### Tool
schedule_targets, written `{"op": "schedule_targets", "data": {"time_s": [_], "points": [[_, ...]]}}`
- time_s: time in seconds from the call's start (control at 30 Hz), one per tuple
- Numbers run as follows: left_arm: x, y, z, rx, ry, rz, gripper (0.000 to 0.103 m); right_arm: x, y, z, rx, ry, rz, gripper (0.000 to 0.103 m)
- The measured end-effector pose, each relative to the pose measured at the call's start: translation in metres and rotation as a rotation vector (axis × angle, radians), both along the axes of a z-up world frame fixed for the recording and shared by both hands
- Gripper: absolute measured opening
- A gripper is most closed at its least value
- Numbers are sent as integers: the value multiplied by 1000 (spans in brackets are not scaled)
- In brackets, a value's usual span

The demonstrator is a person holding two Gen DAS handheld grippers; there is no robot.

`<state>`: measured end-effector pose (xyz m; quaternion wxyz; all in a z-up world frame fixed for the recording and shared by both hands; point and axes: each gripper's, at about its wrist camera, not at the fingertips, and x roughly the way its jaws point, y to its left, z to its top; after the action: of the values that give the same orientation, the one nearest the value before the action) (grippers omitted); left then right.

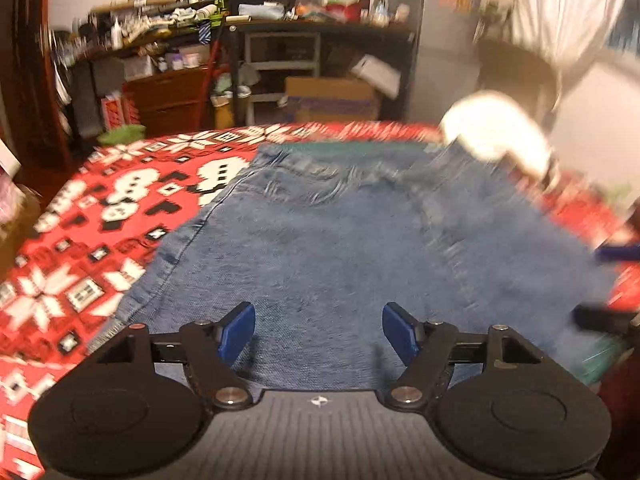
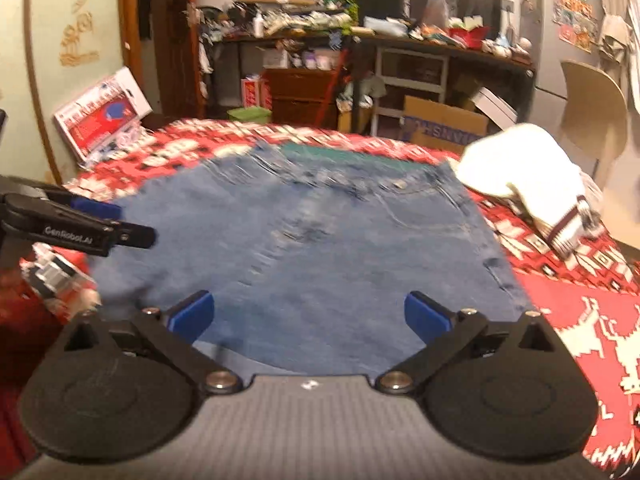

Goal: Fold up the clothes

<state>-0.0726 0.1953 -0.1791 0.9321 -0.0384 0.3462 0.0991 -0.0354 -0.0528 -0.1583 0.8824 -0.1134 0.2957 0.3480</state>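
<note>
A pair of blue jeans [image 1: 328, 240] lies spread flat on a red and white patterned blanket [image 1: 80, 240], waistband at the far side. My left gripper [image 1: 319, 332] is open and empty, just above the near edge of the jeans. My right gripper [image 2: 310, 318] is open and empty, also over the near part of the jeans [image 2: 312, 236]. The left gripper [image 2: 96, 220] shows at the left edge of the right wrist view. The right gripper's blue fingertips [image 1: 616, 254] show at the right edge of the left wrist view.
A folded white garment with dark stripes [image 2: 536, 184] lies on the blanket [image 2: 580, 320] to the right of the jeans; it shows blurred in the left wrist view [image 1: 496, 128]. Cluttered shelves [image 2: 320, 20], a cardboard box [image 2: 440, 124] and a chair [image 2: 592, 108] stand behind.
</note>
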Motion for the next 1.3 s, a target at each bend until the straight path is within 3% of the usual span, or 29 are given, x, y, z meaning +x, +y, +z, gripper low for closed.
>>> {"op": "schedule_targets", "data": {"time_s": [0.1,0.17,0.23,0.4,0.63,1.07,1.3], "points": [[6,-7,-10,26,30,-2,73,17,-14,-17,13,46,-39,102],[7,-10,-16,38,49,10,85,26,-22,-31,23,86,-76,102],[8,-15,-22,71,69,13,85,34,-25,-45,-11,112,-113,102],[-1,-22,-29,164,50,23,97,31,-33,-57,-62,34,-66,102],[-16,-5,-35,33,29,91,103,27,-51,-57,-25,43,-47,102],[-15,-5,-34,19,48,90,103,13,-58,-56,12,28,-92,102],[-3,0,-26,-3,146,70,103,6,-54,-50,-27,0,-126,102]]}}
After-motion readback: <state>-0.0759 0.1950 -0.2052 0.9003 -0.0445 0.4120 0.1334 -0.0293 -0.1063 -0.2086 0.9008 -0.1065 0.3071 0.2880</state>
